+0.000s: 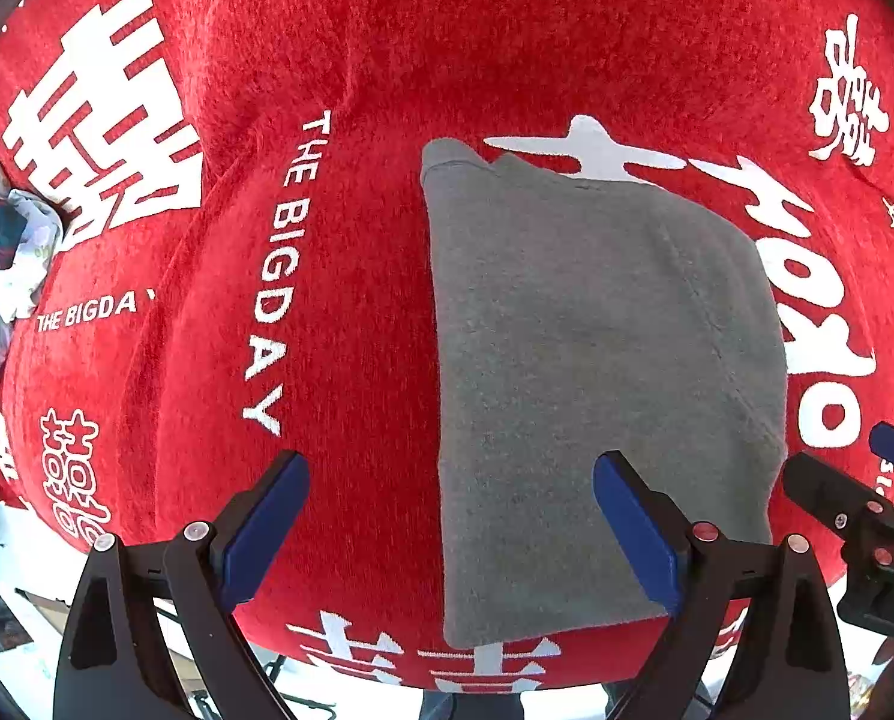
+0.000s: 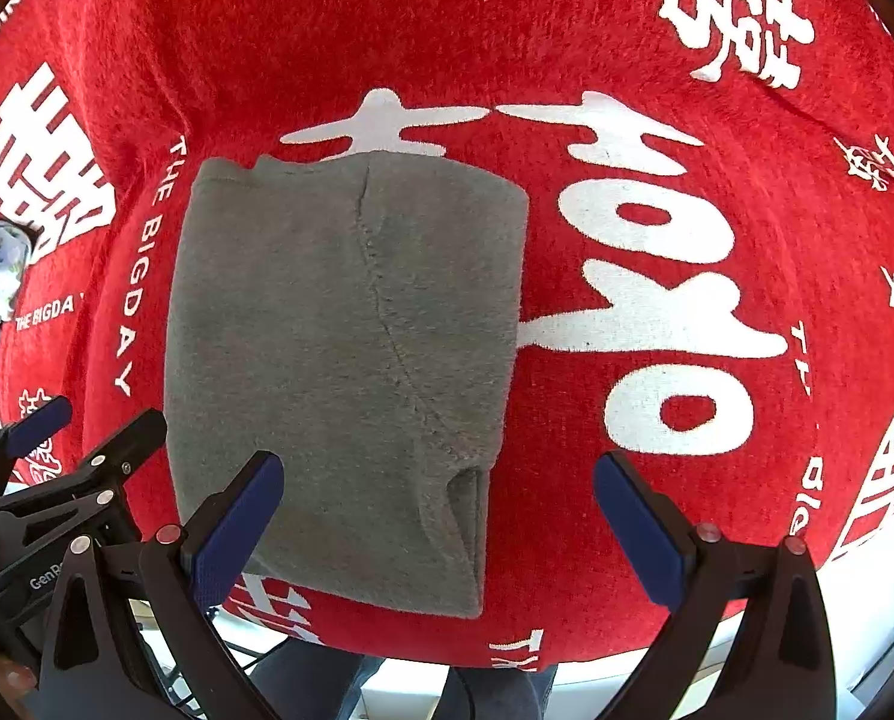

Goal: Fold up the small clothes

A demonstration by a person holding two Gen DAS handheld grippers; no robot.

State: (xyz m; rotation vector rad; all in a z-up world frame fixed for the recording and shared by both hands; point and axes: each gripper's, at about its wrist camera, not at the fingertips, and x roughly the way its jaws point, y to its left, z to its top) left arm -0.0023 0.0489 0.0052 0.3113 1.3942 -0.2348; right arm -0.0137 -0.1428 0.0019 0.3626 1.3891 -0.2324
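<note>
Nearest the left wrist camera, the left gripper (image 1: 450, 531) hangs with its blue-padded black fingers (image 1: 264, 525) spread wide and nothing between them, poised above the near edge of the table. One finger sits over bare red cloth, the other over the near left part of the garment. At the far right of that view the right gripper's black frame pokes in. From the right wrist camera, the right gripper (image 2: 438, 531) is just as wide apart and equally empty, its left pad (image 2: 237, 531) over the garment's near edge, its right pad over red cloth. The left gripper's frame shows at the lower left there.

Just beyond the fingers lies the folded grey fleece garment (image 2: 345, 360), a neat upright rectangle lying flat on the red fuzzy tablecloth with white printed characters (image 1: 339, 276). A curved seam runs down its top layer, and a small open cuff or fold shows at its near right corner in the right view. Its far edge overlaps one big white character.

Left of the garment, white lettering reads "THE BIGDAY". Farther off at the left edge, a crumpled pile of pale and dark green cloth (image 1: 0, 240) sits well apart from the grey piece.

Below the table edge, a person's dark trousers (image 2: 495, 693) show.
</note>
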